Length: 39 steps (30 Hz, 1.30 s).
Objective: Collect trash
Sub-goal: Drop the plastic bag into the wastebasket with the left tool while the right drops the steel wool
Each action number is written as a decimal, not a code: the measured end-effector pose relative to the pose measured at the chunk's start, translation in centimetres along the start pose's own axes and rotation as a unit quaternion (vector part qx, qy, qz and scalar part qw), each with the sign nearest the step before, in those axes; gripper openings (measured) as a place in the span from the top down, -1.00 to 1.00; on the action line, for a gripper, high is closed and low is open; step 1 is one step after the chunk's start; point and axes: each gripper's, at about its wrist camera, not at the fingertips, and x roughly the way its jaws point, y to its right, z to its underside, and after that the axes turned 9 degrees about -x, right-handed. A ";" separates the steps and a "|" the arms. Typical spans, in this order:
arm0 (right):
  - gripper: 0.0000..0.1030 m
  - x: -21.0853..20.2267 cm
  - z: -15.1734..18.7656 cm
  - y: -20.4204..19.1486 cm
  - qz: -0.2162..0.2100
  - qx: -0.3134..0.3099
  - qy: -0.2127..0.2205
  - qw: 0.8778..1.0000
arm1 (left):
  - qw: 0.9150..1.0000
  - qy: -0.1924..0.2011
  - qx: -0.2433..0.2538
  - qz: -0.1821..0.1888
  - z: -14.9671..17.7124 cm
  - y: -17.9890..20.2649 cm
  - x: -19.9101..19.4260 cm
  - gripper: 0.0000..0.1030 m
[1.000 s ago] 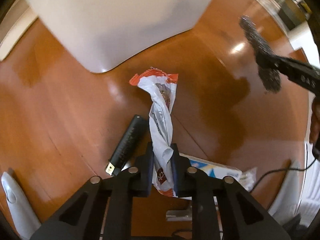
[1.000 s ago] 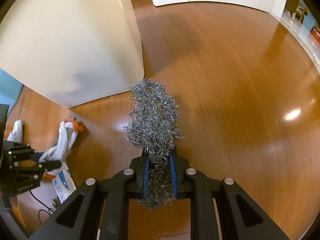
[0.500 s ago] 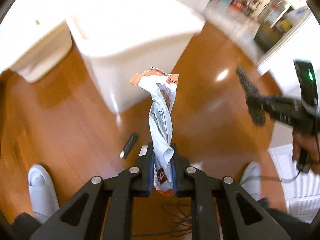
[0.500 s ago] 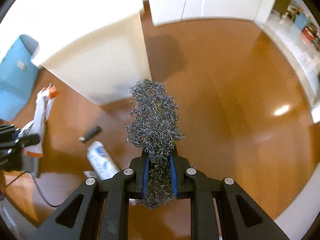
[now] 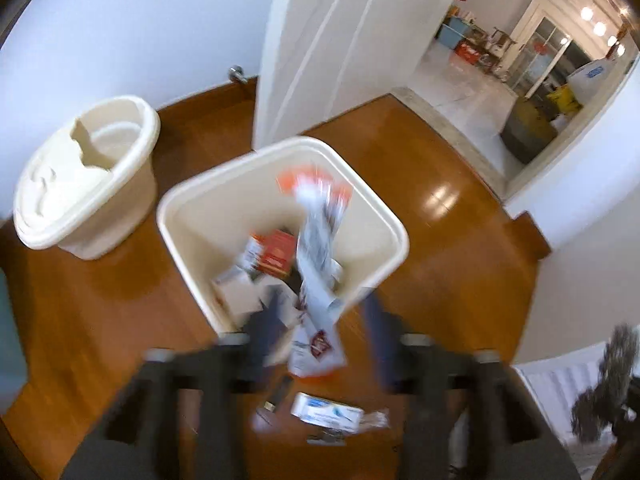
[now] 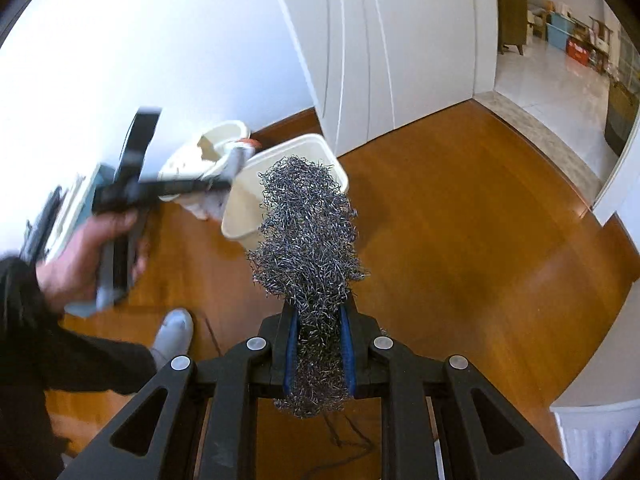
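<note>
— What filled the room, starting with the big things?

— A polished wooden floor [image 5: 460, 240] ran under white walls, with a white door [image 6: 400, 40] standing behind the bins. An open cream bin [image 5: 192, 208] stood on the floor with boxes and packets already inside it. Beside it, nearer the wall, stood a second cream bin [image 5: 80, 184] with a lid partly covering its top.

— And the person?

— A hand [image 6: 80, 256] in a dark sleeve [image 6: 60, 344] held the left gripper [image 5: 320, 320] above the open bin. A pale slipper [image 6: 172, 336] showed on the floor below.

— What were the left fingers doing?

— They were spreading apart. The white and orange wrapper [image 5: 320, 248] hung blurred between them, over the near edge of the open bin, and the pads no longer pressed on it.

— And the right gripper [image 6: 318, 356]?

— Its fingers were narrow, clamped on a wad of steel wool [image 6: 308, 240], which stuck up in front of them, raised off the floor, to the right of the open bin.

— Anything left on the floor?

— Yes: a small blue and white box [image 5: 326, 414] lay near the bin's foot, with a little dark stick-shaped thing [image 5: 278, 394] just beside it.
</note>
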 end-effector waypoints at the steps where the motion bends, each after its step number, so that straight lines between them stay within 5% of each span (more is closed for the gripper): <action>1: 0.62 0.5 0.0 -0.2 0.004 -0.005 -0.008 1.000 | 1.000 0.006 -0.004 -0.001 -0.1 0.1 -0.3 -0.55; 10: 0.62 -0.1 -2.3 -0.6 0.001 0.002 -0.001 1.000 | 0.999 0.009 -0.043 0.018 1.1 -3.3 -7.0 -0.55; 17: 0.62 -2.2 -5.4 -5.6 -0.015 -0.019 0.022 0.999 | 0.993 0.002 -0.115 0.040 5.0 -6.2 -14.6 -0.55; 20: 0.62 -1.2 -7.1 -7.8 -0.028 -0.017 0.026 0.999 | 0.994 0.010 -0.104 0.037 6.0 -6.8 -16.1 -0.55; 25: 0.62 4.1 -10.3 -10.1 -0.040 0.003 0.011 0.999 | 0.997 0.038 -0.065 0.012 6.1 -7.8 -16.0 -0.55; 32: 0.62 16.5 -16.0 -10.2 -0.013 0.069 -0.030 0.997 | 0.999 0.031 -0.034 -0.025 4.6 -9.0 -14.6 -0.55; 39: 0.47 24.6 -20.3 -10.3 0.001 0.096 -0.061 0.994 | 0.999 0.025 -0.022 -0.034 4.1 -8.9 -14.3 -0.55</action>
